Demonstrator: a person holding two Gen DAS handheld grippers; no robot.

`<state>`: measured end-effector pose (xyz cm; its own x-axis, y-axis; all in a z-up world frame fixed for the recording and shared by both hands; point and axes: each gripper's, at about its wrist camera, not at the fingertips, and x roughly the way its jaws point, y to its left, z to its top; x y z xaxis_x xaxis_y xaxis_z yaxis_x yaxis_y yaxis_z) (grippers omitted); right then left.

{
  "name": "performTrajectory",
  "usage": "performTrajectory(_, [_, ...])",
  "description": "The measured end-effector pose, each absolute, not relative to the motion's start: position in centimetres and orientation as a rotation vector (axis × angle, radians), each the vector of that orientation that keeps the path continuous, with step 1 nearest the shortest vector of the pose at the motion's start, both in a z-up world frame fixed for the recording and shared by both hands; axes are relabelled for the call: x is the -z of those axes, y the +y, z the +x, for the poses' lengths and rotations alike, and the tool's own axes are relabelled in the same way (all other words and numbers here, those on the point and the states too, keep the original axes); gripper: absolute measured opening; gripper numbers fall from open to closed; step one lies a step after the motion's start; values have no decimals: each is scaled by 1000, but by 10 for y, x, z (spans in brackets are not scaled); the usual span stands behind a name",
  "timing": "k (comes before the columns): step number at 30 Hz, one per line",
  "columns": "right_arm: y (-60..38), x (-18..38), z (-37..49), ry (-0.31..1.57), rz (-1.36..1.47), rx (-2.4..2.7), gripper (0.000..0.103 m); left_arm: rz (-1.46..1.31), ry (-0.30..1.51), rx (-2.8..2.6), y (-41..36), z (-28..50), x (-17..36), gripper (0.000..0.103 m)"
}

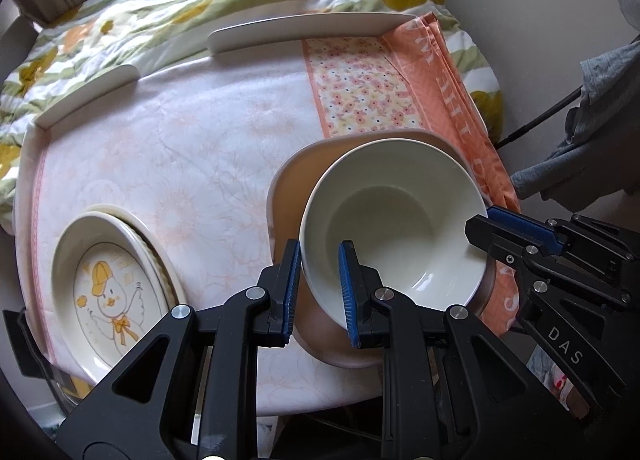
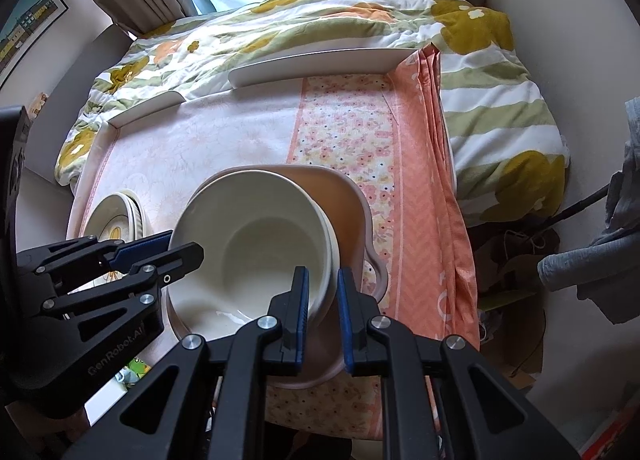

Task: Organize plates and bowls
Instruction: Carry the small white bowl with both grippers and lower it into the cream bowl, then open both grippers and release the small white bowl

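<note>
A cream bowl (image 1: 392,220) sits on a pinkish-beige plate (image 1: 292,188) on the cloth-covered table. My left gripper (image 1: 319,288) straddles the bowl's left rim, one finger inside and one outside, jaws a little apart. My right gripper (image 2: 323,314) straddles the bowl (image 2: 256,244) at its right rim in the same way, over the plate (image 2: 344,196). Each gripper shows in the other's view: the right one (image 1: 520,236) and the left one (image 2: 160,256). A stack of cream plates with a duck drawing (image 1: 112,292) lies at the table's left; it also shows in the right wrist view (image 2: 116,220).
A folded orange floral cloth (image 1: 440,80) lies along the table's right side. White raised table edges (image 1: 304,30) run along the far side. A flowered quilt (image 2: 320,24) lies on the bed beyond. Grey clothing (image 2: 600,252) hangs at the right.
</note>
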<state>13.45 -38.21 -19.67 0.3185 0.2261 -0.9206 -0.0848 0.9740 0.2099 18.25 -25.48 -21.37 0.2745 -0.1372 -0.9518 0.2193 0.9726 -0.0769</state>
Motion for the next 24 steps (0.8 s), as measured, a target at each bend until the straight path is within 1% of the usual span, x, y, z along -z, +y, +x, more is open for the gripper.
performTrajectory(3, [-388, 192, 133, 1215, 156, -207, 13, 51, 1242, 237, -249, 182, 202, 17])
performTrajectory(6, [-397, 178, 133, 1180, 182, -210, 13, 7, 1174, 222, -238, 182, 180, 17])
performTrajectory(7, [-399, 171, 132, 1164, 187, -216, 13, -9, 1150, 214, -232, 182, 171, 19])
performTrajectory(8, [-401, 164, 132, 1148, 193, -231, 13, -21, 1130, 202, -227, 182, 162, 30])
performTrajectory(9, [-402, 157, 131, 1136, 197, -250, 13, -29, 1111, 193, -222, 182, 154, 56])
performTrajectory(10, [-404, 151, 130, 1125, 199, -268, 13, -42, 1081, 188, -216, 181, 145, 71])
performTrajectory(11, [-405, 144, 129, 1112, 199, -283, 14, -53, 1041, 181, -210, 178, 136, 92])
performTrajectory(12, [-406, 137, 126, 1097, 194, -293, 20, -58, 1001, 170, -205, 175, 126, 99])
performTrajectory(13, [-406, 132, 124, 1084, 186, -297, 41, -55, 974, 164, -200, 172, 118, 100])
performTrajectory(14, [-408, 126, 121, 1070, 178, -300, 58, -50, 961, 167, -196, 170, 113, 101])
performTrajectory(15, [-409, 121, 117, 1050, 172, -304, 94, -45, 951, 173, -192, 168, 108, 101])
performTrajectory(16, [-411, 116, 113, 1019, 165, -307, 103, -38, 943, 177, -187, 165, 105, 101])
performTrajectory(19, [-417, 105, 96, 912, 95, -314, 103, -17, 954, 249, -177, 159, 106, 102])
performTrajectory(20, [-417, 107, 94, 927, 56, -320, 103, -10, 974, 284, -176, 158, 111, 102])
performTrajectory(22, [-417, 122, 99, 1044, -22, -279, 103, 21, 1011, 299, -174, 155, 126, 102])
performTrajectory(24, [-420, 137, 101, 1098, -22, -246, 103, 47, 1071, 312, -175, 154, 145, 102])
